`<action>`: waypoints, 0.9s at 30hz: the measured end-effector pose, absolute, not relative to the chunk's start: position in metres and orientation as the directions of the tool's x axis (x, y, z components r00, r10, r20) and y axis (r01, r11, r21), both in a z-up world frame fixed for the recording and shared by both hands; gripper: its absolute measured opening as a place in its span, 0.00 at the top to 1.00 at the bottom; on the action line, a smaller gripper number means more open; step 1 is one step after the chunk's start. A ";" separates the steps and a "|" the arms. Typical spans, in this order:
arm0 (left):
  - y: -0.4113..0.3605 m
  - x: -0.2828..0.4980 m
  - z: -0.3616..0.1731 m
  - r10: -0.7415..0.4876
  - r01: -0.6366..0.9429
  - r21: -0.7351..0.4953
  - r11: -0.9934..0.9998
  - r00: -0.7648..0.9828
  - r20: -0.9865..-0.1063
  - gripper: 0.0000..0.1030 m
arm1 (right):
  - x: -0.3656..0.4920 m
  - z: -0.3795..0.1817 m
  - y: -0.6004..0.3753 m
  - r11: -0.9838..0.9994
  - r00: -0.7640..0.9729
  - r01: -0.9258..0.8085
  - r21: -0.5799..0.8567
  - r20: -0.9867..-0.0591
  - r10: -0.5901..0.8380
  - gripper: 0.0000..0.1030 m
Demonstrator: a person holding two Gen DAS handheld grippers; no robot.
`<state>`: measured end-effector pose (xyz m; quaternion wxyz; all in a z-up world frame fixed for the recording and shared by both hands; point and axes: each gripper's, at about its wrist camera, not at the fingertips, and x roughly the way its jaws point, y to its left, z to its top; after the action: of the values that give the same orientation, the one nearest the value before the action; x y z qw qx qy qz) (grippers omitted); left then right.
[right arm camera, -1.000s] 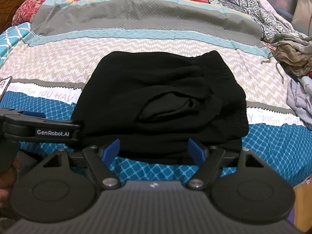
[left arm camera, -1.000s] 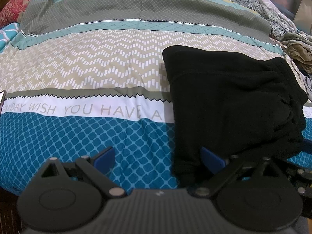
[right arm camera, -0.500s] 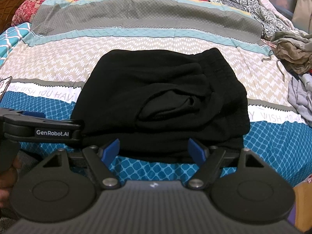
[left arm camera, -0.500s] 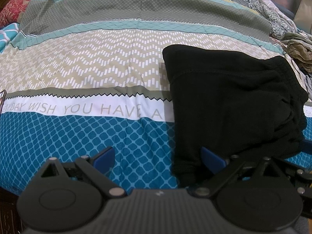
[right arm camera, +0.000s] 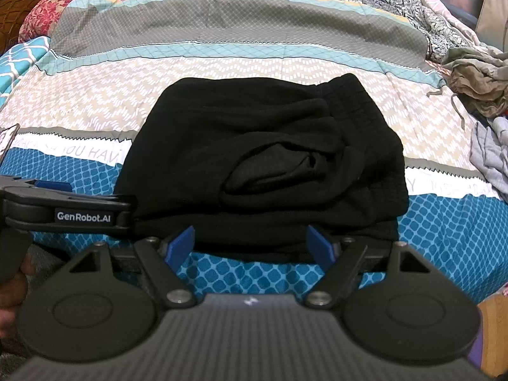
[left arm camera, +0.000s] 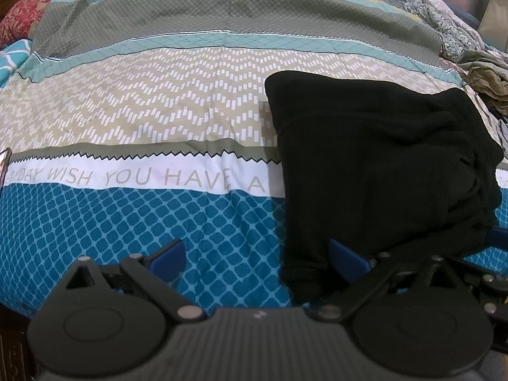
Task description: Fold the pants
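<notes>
Nearest the right wrist camera, the right claw [right arm camera: 250,244] is spreading its blue-padded fingers [right arm camera: 181,243] wide, gripping nothing and hovering just short of the near edge of the folded black fleece pants [right arm camera: 263,165]. In the left wrist view, the left claw [left arm camera: 257,255] is likewise gaping wide and empty, its right pad sitting beside the near left corner of the pants [left arm camera: 381,171]; whether it is touching the fabric cannot be told. From the right view, the left tool's black body is showing at the pants' left side.

The pants are lying in a compact, layered bundle on the patterned teal, white and beige bedspread [right arm camera: 95,95], straddling its lettered white stripe, with the elastic waistband facing the far right.

Further back, a crumpled heap of olive and grey clothes [right arm camera: 476,95] is resting at the bed's right edge, well apart from the pants.
</notes>
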<state>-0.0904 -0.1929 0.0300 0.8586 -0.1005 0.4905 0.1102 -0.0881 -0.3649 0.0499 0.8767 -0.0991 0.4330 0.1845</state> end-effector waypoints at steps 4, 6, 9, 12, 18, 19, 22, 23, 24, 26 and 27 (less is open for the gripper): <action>-0.193 -0.090 0.030 0.091 -0.286 -0.063 0.956 0.494 -0.865 0.02 | -0.088 0.050 -0.365 0.912 0.556 -0.410 -0.014 -0.796 0.238 0.23; -0.192 -0.090 0.030 0.093 -0.286 -0.060 0.956 0.492 -0.865 0.01 | -0.088 0.050 -0.365 0.912 0.556 -0.410 -0.013 -0.796 0.238 0.23; -0.192 -0.089 0.030 0.095 -0.284 -0.056 0.957 0.491 -0.866 0.01 | -0.088 0.049 -0.365 0.912 0.554 -0.410 -0.012 -0.797 0.239 0.23; -0.191 -0.089 0.030 0.095 -0.283 -0.054 0.958 0.489 -0.867 0.01 | -0.087 0.048 -0.365 0.911 0.550 -0.411 -0.008 -0.800 0.241 0.23; -0.190 -0.088 0.029 0.089 -0.283 -0.061 0.957 0.486 -0.869 0.00 | -0.085 0.047 -0.365 0.909 0.544 -0.417 -0.008 -0.803 0.243 0.23; -0.190 -0.087 0.029 0.087 -0.283 -0.062 0.957 0.485 -0.870 0.00 | -0.085 0.048 -0.365 0.908 0.544 -0.419 -0.010 -0.803 0.243 0.23; -0.190 -0.087 0.028 0.086 -0.284 -0.063 0.957 0.483 -0.871 0.00 | -0.086 0.048 -0.363 0.904 0.550 -0.426 -0.022 -0.800 0.240 0.23; -0.190 -0.087 0.028 0.086 -0.284 -0.063 0.957 0.483 -0.871 0.00 | -0.087 0.049 -0.363 0.903 0.552 -0.428 -0.026 -0.799 0.238 0.23; -0.190 -0.087 0.028 0.086 -0.285 -0.063 0.957 0.483 -0.871 0.00 | -0.087 0.049 -0.363 0.903 0.553 -0.428 -0.028 -0.799 0.238 0.23; -0.190 -0.087 0.027 0.086 -0.285 -0.063 0.956 0.483 -0.872 0.00 | -0.086 0.049 -0.364 0.903 0.554 -0.429 -0.031 -0.798 0.236 0.23; -0.190 -0.087 0.027 0.086 -0.285 -0.063 0.957 0.483 -0.871 0.00 | -0.087 0.049 -0.364 0.903 0.555 -0.428 -0.032 -0.798 0.235 0.23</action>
<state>-0.0870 -0.1900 0.0274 0.8552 -0.0999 0.4968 0.1085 -0.0865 -0.3635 0.0491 0.8746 -0.1121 0.4319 0.1895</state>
